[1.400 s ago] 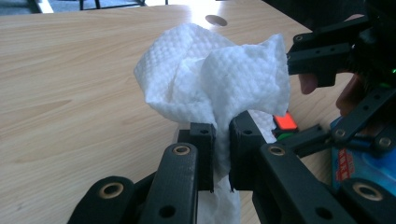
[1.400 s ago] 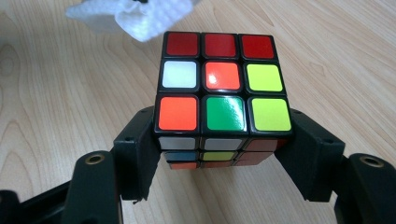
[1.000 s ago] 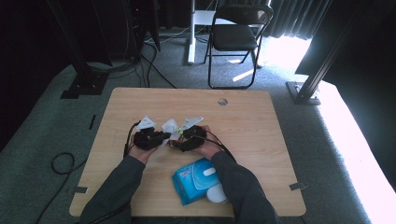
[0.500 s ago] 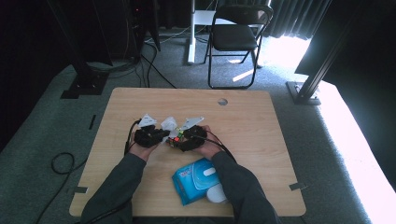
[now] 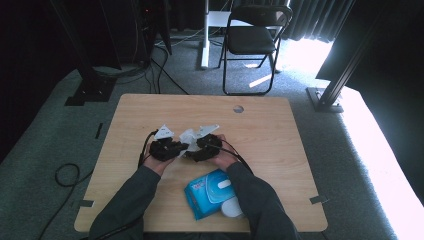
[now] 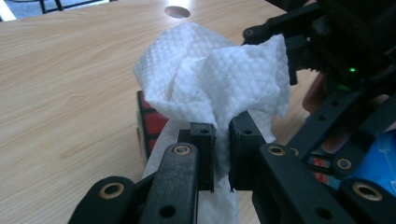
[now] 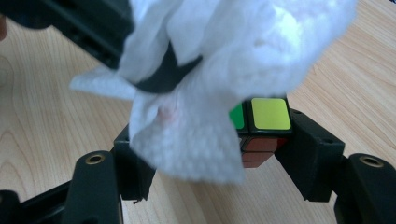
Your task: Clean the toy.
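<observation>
My left gripper (image 6: 222, 154) pinches the white wipe (image 6: 219, 79) draped over the cube (image 7: 261, 126); my right gripper (image 7: 219, 154) clamps that cube. A blue wipe pack (image 5: 212, 192) lies nearby on the bench (image 5: 280, 130).

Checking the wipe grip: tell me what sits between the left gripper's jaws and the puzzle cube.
The white wipe: the left gripper pinches it, and it drapes over the puzzle cube, seen in the left gripper view. The right gripper clamps the cube.

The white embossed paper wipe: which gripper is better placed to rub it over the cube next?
Left, probably. The left gripper is shut on the white embossed paper wipe, which drapes over the colour-tiled puzzle cube. The right gripper clamps that cube between its jaws, so it looks set to steady it.
</observation>
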Available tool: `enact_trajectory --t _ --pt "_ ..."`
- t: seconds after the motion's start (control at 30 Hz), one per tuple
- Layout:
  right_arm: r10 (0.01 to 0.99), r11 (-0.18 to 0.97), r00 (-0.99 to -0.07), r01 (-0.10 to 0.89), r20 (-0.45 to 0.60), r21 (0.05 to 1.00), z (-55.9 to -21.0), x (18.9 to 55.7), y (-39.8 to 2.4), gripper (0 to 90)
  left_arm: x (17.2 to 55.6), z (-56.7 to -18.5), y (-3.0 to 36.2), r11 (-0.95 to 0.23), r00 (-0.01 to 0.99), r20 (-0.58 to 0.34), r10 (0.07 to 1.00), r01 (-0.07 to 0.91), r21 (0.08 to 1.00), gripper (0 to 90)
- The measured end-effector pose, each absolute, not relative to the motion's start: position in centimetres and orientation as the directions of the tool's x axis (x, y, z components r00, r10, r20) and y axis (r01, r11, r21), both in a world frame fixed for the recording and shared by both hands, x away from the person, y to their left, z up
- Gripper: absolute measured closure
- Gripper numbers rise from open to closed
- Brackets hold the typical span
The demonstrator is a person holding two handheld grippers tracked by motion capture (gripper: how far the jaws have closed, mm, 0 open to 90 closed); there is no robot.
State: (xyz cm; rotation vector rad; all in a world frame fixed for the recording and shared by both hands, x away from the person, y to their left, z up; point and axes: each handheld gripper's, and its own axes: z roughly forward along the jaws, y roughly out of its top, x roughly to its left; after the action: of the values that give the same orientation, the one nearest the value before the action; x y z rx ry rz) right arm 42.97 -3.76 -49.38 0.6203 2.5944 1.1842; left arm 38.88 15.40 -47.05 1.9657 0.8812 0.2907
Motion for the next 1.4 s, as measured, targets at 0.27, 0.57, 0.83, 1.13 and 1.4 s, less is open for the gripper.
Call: enact_trajectory --t 0.27,0.57,0.83,1.13,1.4 --pt "0.465 0.579 -0.885 0.289 -0.017 0.762 -49.4 43.0 -3.8 34.3 38.7 -47.0 14.8 -0.316 0.729 -0.153 0.667 0.463 0.828 83.0" --pt "0.456 0.585 -0.889 0.281 -0.022 0.761 -49.4 43.0 -3.8 34.3 39.1 -47.1 14.5 -0.312 0.732 -0.160 0.662 0.464 0.829 83.0" --pt "0.455 0.582 -0.890 0.282 -0.017 0.763 -49.4 42.9 -3.8 34.3 39.4 -47.1 14.1 -0.311 0.733 -0.160 0.661 0.462 0.830 83.0" --pt "0.456 0.575 -0.890 0.283 -0.013 0.768 -49.4 42.9 -3.9 34.3 40.0 -46.9 13.9 -0.315 0.723 -0.143 0.676 0.459 0.830 82.9" --pt "0.453 0.576 -0.891 0.280 -0.015 0.768 -49.4 42.9 -3.9 34.3 40.9 -46.8 14.5 -0.295 0.696 -0.149 0.703 0.475 0.829 82.9"
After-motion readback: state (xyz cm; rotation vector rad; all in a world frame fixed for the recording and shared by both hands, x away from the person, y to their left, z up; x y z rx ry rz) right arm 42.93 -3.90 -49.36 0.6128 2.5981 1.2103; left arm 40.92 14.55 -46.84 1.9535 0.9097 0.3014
